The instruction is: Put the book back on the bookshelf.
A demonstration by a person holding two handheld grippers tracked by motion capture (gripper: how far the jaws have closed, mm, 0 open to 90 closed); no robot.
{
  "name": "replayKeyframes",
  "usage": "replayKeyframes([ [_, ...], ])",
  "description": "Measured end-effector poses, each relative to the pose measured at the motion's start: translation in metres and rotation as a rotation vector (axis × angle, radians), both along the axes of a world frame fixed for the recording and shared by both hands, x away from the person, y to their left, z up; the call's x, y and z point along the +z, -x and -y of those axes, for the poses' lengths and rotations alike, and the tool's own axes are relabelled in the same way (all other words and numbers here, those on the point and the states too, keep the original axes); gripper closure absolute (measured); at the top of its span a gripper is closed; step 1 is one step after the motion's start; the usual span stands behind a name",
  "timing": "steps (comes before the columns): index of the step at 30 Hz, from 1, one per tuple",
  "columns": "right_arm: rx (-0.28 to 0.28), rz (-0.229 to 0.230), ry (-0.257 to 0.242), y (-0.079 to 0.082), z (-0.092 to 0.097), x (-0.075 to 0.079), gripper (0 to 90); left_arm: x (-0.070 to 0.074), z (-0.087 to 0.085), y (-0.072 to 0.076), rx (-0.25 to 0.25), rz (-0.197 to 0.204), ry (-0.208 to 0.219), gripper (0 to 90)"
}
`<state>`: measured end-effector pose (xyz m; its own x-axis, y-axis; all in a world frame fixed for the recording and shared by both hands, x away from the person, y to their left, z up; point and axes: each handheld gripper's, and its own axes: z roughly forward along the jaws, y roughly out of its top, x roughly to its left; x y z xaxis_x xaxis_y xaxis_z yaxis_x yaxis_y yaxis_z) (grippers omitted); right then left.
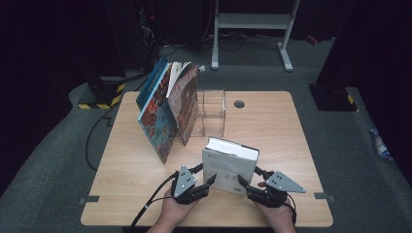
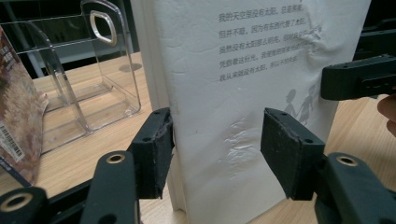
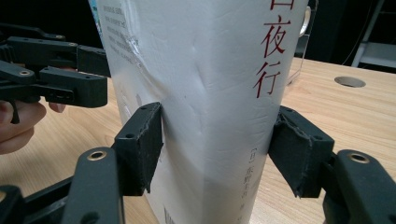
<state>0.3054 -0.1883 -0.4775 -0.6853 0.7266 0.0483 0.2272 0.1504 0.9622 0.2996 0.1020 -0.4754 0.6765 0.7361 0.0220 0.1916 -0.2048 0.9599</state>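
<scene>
A thick white book with Chinese print stands upright near the front of the wooden table. My right gripper is shut on it. In the right gripper view both pads press the book's two covers, on either side of the spine. My left gripper is at the book's left edge. In the left gripper view its jaws stand apart, one pad beside the book's edge and the other in front of the cover, not pressing.
Two colourful picture books lean open at the back left of the table. A clear plastic book stand is just behind the white book. A round cable hole is at the back. A white frame stands on the floor beyond.
</scene>
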Motion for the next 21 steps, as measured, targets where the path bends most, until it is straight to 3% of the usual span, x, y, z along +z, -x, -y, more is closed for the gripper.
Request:
replayKeyframes([
  [7,0.006,0.005,0.009,0.003,-0.001,0.0,36.8,0.0,-0.004,0.0,0.001,-0.008,0.01,43.0],
  [13,0.017,0.015,0.016,0.006,-0.001,0.0,36.7,-0.002,-0.008,-0.001,-0.032,-0.03,0.014,43.3],
  [21,0.025,0.026,0.025,0.009,-0.002,-0.001,36.0,-0.008,-0.017,0.0,-0.036,-0.05,-0.018,40.9],
])
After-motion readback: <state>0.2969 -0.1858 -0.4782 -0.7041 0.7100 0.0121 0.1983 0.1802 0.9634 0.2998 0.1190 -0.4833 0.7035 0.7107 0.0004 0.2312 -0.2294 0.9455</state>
